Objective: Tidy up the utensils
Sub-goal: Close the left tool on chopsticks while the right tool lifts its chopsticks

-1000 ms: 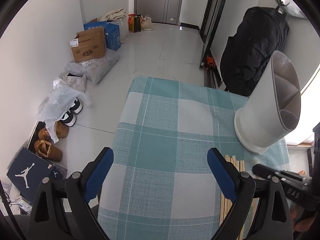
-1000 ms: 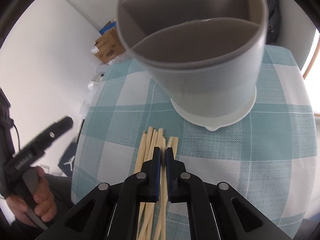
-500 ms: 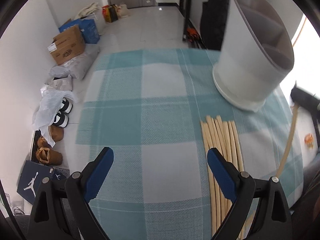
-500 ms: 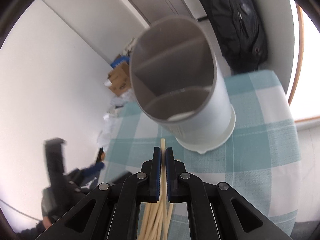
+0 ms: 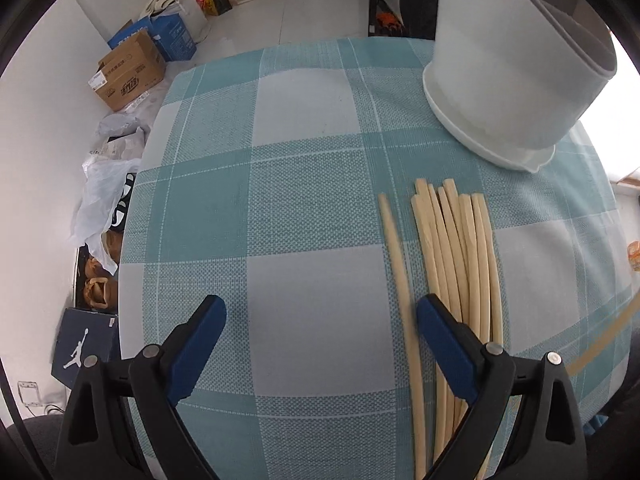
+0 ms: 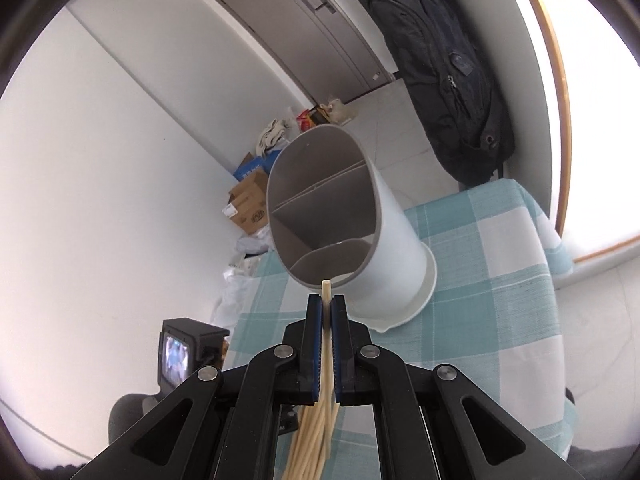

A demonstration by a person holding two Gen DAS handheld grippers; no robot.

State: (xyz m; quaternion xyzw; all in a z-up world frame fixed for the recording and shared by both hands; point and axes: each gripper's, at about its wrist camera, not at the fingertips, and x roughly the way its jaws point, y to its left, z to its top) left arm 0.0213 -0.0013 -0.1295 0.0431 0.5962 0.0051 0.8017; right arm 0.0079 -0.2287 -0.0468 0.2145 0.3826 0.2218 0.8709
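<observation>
In the left wrist view, several pale wooden chopsticks (image 5: 460, 248) lie side by side on the checked cloth, and one more chopstick (image 5: 394, 248) lies just left of them. My left gripper (image 5: 324, 320) is open above the cloth, its right pad over the near part of the bundle. The white utensil holder (image 5: 500, 80) stands beyond the chopsticks. In the right wrist view, my right gripper (image 6: 326, 312) is shut on one chopstick (image 6: 326, 288). It is lifted in the air, with its tip just before the divided holder's (image 6: 348, 220) rim. The bundle (image 6: 312, 440) shows below the jaws.
A teal and white checked cloth (image 5: 304, 168) covers the small table. The floor to its left holds cardboard boxes (image 5: 128, 72), bags and shoes. A black backpack (image 6: 448, 80) hangs beyond the table. The left gripper's camera unit (image 6: 180, 356) is at the lower left of the right wrist view.
My right gripper has risen from the bundle with one chopstick, so the holder now looks smaller and lower. My left gripper has tipped downward and come over the chopsticks.
</observation>
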